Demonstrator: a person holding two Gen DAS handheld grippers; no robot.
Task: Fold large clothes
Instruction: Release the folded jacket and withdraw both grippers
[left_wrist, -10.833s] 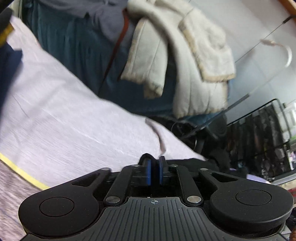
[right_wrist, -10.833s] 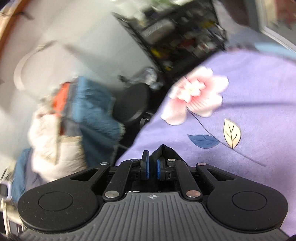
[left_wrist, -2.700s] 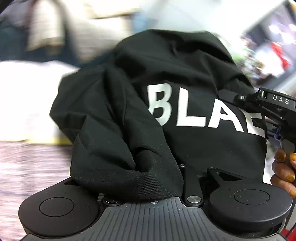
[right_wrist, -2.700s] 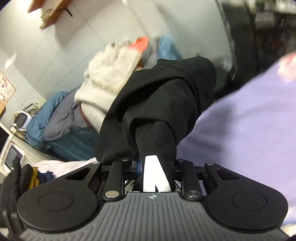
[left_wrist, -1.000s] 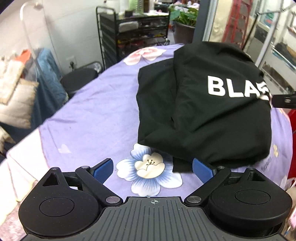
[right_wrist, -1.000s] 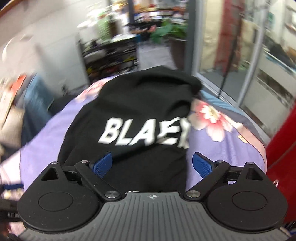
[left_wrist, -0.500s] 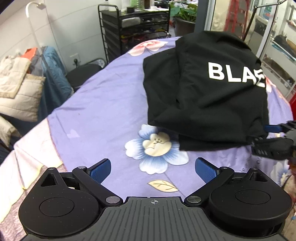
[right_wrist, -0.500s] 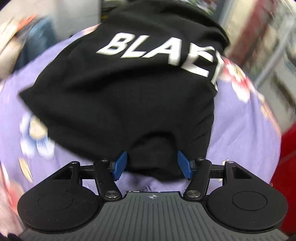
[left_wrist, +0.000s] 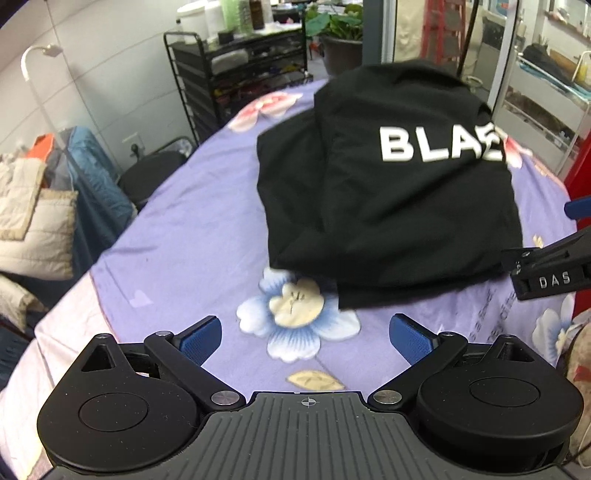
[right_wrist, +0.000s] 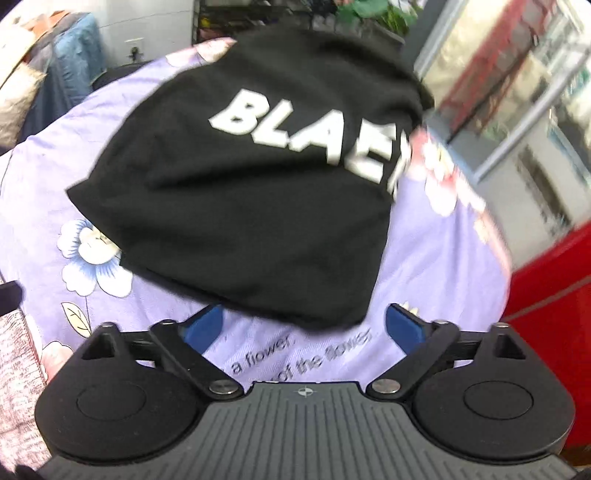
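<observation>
- A purple floral sheet covers the counter.
- The black shirt lies folded on the sheet, white "BLAE" lettering up, its near hem touching a blue-and-white printed flower.
- A black wire rack stands beyond the shirt's far left corner.
- Left gripper: fingers wide, empty, just short of the shirt's near hem.
- Right gripper: fingers wide, empty, at the shirt's near right corner.

A black cotton garment with bold white lettering lies folded into a rumpled, layered rectangle on purple floral cloth, ahead and right of the left tongs, its near hem just before the right tongs' spread tips.
</observation>
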